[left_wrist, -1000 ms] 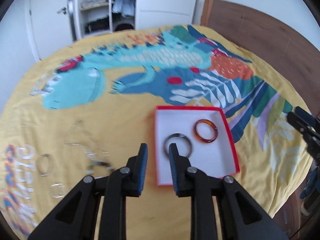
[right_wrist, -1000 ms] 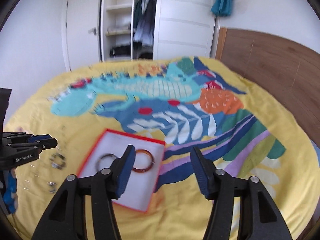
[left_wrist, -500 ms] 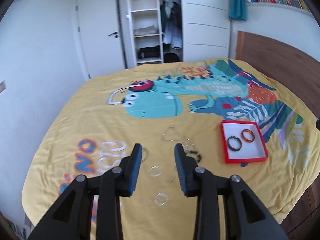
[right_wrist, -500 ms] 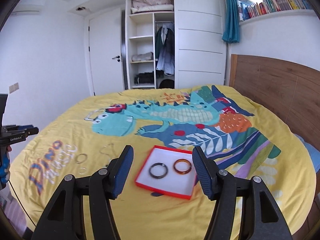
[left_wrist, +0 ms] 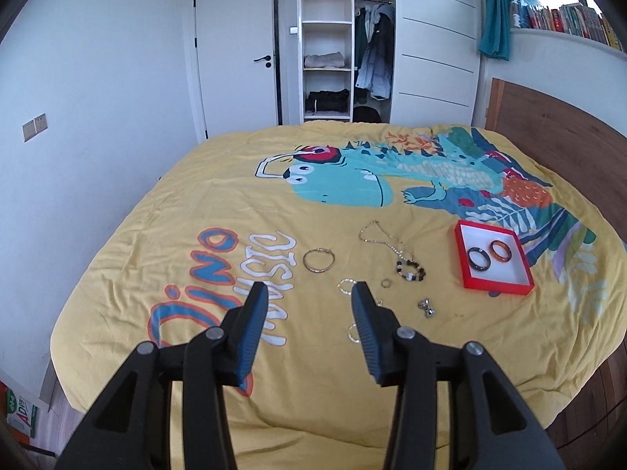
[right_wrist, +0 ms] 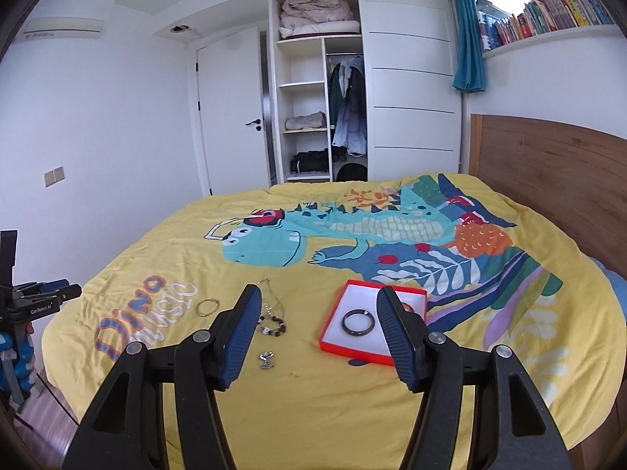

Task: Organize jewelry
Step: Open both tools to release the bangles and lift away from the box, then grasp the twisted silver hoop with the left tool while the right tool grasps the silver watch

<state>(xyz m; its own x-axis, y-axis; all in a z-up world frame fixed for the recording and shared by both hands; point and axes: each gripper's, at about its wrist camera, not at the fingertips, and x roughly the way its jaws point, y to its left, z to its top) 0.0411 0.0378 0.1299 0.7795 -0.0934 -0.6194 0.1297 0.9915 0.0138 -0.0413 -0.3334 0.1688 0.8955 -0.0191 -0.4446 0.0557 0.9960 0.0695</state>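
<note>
Hovering empty above the bed, your left gripper (left_wrist: 309,305) is opening and your right gripper (right_wrist: 317,315) stands apart; loose jewelry such as the bangle (left_wrist: 318,260) lies left of the tray (left_wrist: 505,286), so descend squarely over one piece.

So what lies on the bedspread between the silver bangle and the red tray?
In the left wrist view, a chain necklace and a beaded bracelet lie between the silver bangle and the red tray.
</note>
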